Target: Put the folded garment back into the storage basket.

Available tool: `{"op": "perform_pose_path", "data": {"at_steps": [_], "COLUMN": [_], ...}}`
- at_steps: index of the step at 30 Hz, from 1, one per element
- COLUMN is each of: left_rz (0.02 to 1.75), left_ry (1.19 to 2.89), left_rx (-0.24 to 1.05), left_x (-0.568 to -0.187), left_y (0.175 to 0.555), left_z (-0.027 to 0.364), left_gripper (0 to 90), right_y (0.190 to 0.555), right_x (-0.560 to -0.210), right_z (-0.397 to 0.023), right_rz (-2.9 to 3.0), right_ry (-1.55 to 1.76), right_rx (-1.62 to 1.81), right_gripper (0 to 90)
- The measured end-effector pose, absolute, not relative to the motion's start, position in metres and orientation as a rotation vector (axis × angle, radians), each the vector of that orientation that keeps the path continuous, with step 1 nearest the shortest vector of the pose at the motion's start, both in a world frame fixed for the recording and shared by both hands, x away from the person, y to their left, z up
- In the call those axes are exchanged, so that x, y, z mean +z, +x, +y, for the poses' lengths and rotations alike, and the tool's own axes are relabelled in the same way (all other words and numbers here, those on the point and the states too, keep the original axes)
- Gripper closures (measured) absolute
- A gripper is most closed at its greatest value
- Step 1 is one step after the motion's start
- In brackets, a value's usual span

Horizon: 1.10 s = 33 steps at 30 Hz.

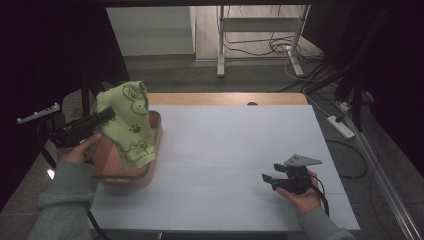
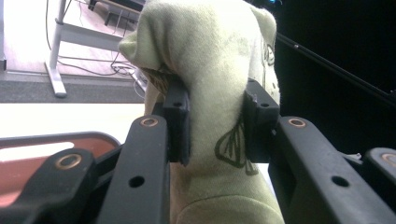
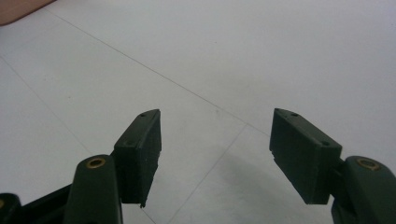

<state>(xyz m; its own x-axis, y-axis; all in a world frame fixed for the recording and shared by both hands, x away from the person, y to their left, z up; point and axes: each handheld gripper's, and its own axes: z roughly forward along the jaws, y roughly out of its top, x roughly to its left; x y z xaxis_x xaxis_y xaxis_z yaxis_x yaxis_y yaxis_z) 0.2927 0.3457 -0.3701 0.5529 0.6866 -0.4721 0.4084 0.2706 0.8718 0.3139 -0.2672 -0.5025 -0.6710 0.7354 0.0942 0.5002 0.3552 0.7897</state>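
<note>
A light green cloth (image 1: 129,122) printed with dark cartoon drawings hangs over a reddish-brown tub (image 1: 156,131) at the table's left side. My left gripper (image 1: 106,115) is shut on the cloth's upper part and holds it up. In the left gripper view the cloth (image 2: 212,88) is bunched between the two black pads (image 2: 177,119), folding over their tips. My right gripper (image 1: 268,180) rests low over the white table at the right front, open, with nothing between its fingers (image 3: 142,151); bare table lies under it.
The white table top (image 1: 235,145) has a wooden strip (image 1: 225,98) along its far edge. Beyond it stand a metal frame leg (image 1: 220,45) and loose cables (image 1: 280,47) on the floor. A power strip (image 1: 341,126) lies off the table's right side.
</note>
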Motion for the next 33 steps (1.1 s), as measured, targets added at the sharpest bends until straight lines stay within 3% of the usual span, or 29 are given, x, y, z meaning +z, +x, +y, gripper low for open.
{"op": "perform_pose_path", "data": {"at_steps": [33], "left_rz": [1.149], "left_ry": [1.389], "left_rx": [0.206], "left_x": [-0.413], "left_y": [0.312], "left_z": [0.372], "left_gripper": [67.3], "right_y": [0.314], "right_x": [-0.504], "right_z": [-0.267], "right_rz": [2.351], "right_ry": [1.098], "right_rx": [1.209], "right_gripper": [35.1]}}
